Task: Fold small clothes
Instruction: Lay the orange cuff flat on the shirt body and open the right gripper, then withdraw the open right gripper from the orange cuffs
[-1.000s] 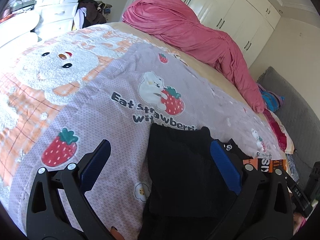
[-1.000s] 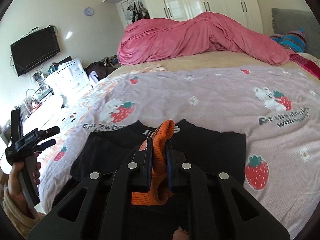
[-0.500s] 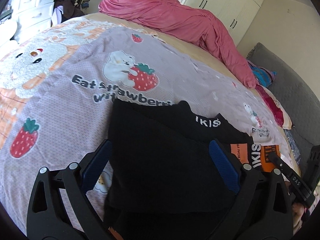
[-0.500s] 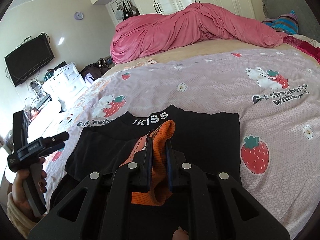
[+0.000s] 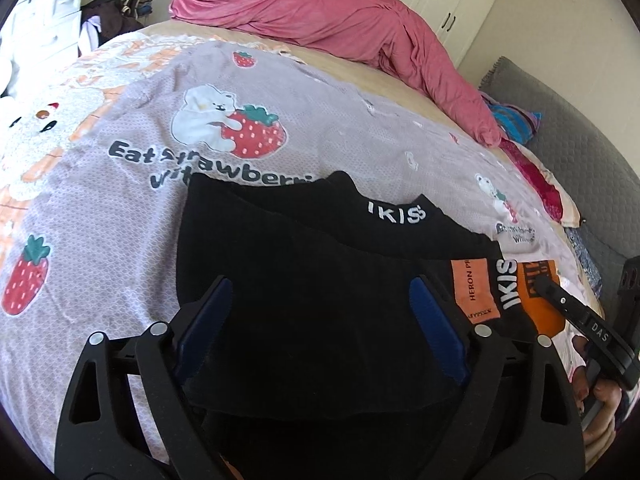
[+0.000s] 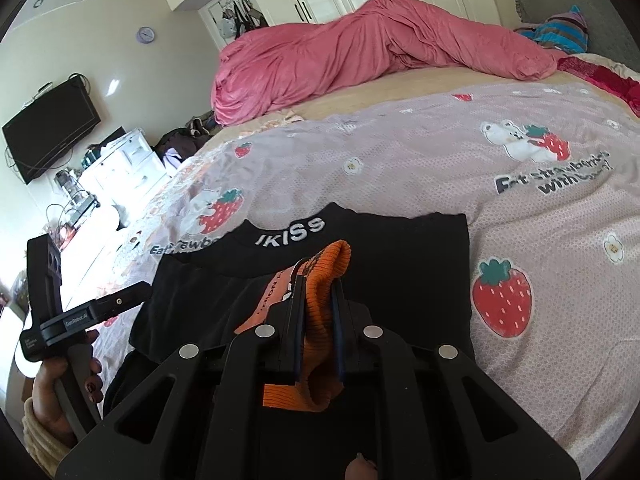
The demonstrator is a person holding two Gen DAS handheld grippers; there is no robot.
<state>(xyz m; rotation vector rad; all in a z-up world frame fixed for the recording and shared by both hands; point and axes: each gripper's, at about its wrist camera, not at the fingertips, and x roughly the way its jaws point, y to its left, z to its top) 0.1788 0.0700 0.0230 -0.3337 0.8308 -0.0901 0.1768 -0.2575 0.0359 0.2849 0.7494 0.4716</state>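
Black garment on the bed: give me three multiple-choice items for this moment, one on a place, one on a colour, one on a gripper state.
1. Where does the black garment lie?
A. on the strawberry-print bedspread
B. on the pink duvet
C. on the white drawers

2. What colour is the cuff in the right gripper?
A. green
B. orange
C. white

3. How does the left gripper stand?
A. shut on the collar
B. shut on a sock
C. open over the black cloth

Key: 1 A, strawberry and bear prints surround the garment. 2 B, orange ribbed fabric sits between the shut jaws. 3 C, its blue pads stand wide apart with cloth lying beneath.
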